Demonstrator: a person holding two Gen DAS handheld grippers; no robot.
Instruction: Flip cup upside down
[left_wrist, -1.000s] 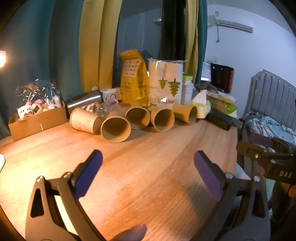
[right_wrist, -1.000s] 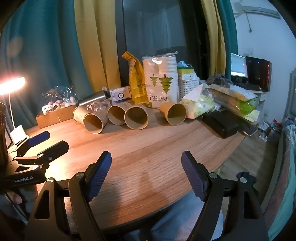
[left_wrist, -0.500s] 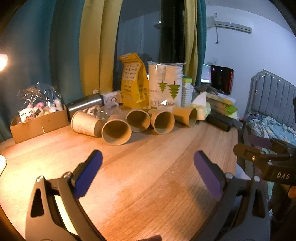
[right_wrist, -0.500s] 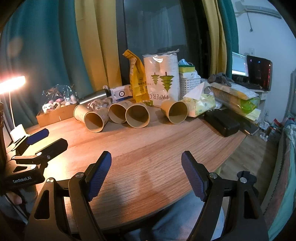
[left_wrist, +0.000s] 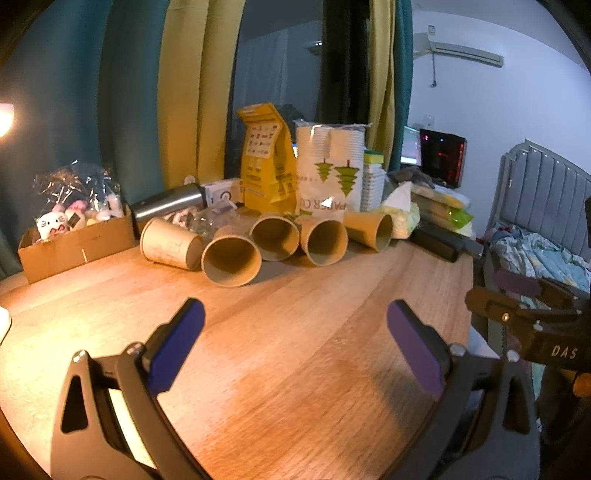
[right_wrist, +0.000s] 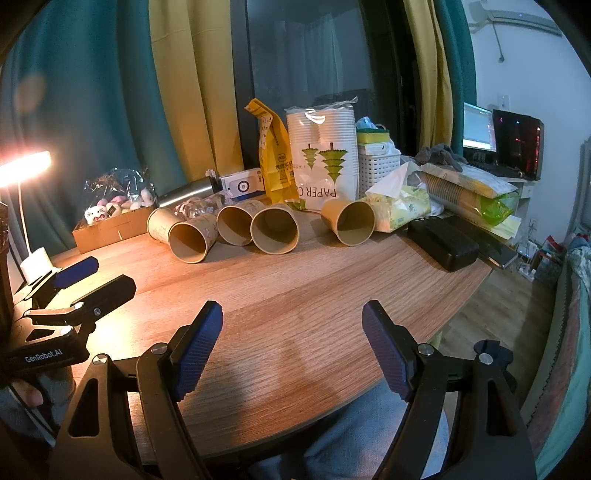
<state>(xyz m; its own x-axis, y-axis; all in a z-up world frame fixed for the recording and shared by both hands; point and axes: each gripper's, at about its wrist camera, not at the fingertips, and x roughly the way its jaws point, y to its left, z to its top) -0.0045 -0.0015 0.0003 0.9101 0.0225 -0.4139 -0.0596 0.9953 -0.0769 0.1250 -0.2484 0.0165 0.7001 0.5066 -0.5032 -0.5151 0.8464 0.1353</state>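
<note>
— Where does the cup stand?

— Five brown paper cups lie on their sides in a row on the worktop (left_wrist: 295, 350), well ahead of both grippers. The nearest cup (left_wrist: 231, 261) lies ahead and slightly left of the left gripper (left_wrist: 295, 332), its open mouth facing the camera. None is upside down yet.

— And the grippers?

— The left gripper has its blue pads spread wide and holds nothing. The right gripper (right_wrist: 291, 339) is likewise apart and empty above the near edge of the worktop.

— What could go wrong?

— The cups are light and round, so I judge a glancing touch could roll the target away. Its neighbours press close: a second cup (left_wrist: 170, 245) lies just behind on the left and a third cup (left_wrist: 275, 236) on the right, so wide jaws may catch two at once. Squeezing too hard would likely crush the thin paper wall.

— Anything beyond?

— A pack of paper cups (left_wrist: 328, 170), a yellow bag (left_wrist: 266, 158) and a steel flask (left_wrist: 168, 205) stand close behind; a pushed cup could wedge among them.
</note>
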